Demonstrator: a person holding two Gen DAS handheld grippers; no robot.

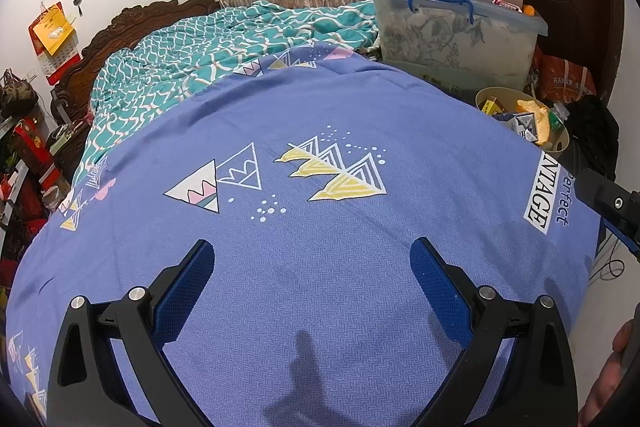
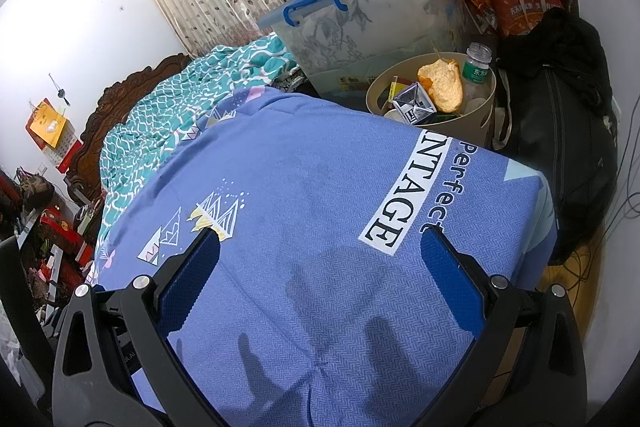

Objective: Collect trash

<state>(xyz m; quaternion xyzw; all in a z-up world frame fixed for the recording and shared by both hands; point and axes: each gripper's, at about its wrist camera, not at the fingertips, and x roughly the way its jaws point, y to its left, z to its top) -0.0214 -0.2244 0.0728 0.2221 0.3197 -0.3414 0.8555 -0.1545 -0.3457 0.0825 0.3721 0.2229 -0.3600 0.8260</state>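
A beige trash bin (image 2: pixel 476 119) stands off the bed's far right corner, holding an orange peel (image 2: pixel 442 85), a crushed carton (image 2: pixel 412 103), a plastic bottle (image 2: pixel 477 65) and other scraps. It also shows in the left wrist view (image 1: pixel 560 143). My left gripper (image 1: pixel 312 255) is open and empty above the blue bedsheet (image 1: pixel 320 287). My right gripper (image 2: pixel 320 245) is open and empty above the same sheet (image 2: pixel 320 187), near the bin. No loose trash shows on the sheet.
A clear storage box (image 2: pixel 380 15) with blue handle stands behind the bin, another stacked above. A teal quilt (image 1: pixel 224 43) lies at the head of the bed. A black bag (image 2: pixel 560 131) and cables sit right of the bed. Clutter lines the left wall (image 1: pixel 24 155).
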